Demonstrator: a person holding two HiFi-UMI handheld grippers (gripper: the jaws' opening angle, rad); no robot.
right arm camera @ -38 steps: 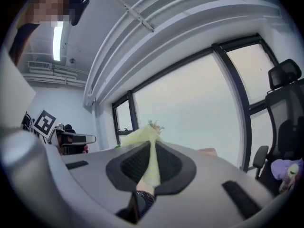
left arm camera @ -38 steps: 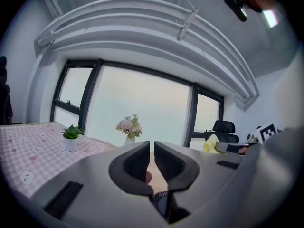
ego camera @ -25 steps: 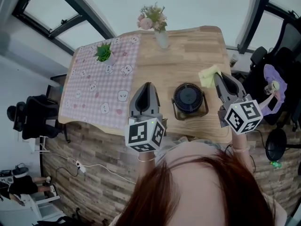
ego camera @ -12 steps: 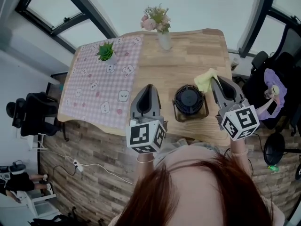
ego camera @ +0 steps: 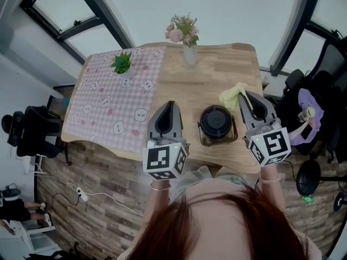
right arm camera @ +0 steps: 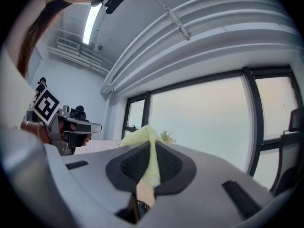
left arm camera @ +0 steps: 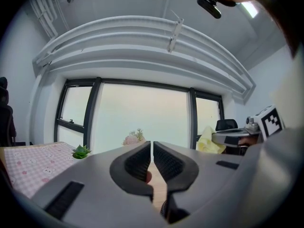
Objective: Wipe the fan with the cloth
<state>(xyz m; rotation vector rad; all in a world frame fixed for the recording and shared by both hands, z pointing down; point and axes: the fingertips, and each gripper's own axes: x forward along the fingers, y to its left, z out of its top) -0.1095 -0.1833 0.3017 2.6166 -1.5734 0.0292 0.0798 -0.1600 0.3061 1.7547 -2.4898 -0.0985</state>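
Note:
A small dark round fan (ego camera: 216,118) stands on the wooden table (ego camera: 217,69) near its front edge, grille facing up. My right gripper (ego camera: 242,95) hovers just right of the fan, shut on a pale yellow cloth (ego camera: 232,95) that sticks out past its tips; in the right gripper view the cloth (right arm camera: 142,139) is pinched between the pads. Left of the fan, my left gripper (ego camera: 169,105) is held above the table with its jaws nearly touching and nothing between them (left arm camera: 152,148).
A pink checked mat (ego camera: 119,96) covers the table's left part, with a small green plant (ego camera: 121,63) on it. A vase of flowers (ego camera: 184,37) stands at the far edge. Office chairs (ego camera: 32,131) and a purple item (ego camera: 303,118) flank the table.
My right gripper has risen and shifted left toward the fan with the cloth, rolling a little. The left gripper has stayed about where it was.

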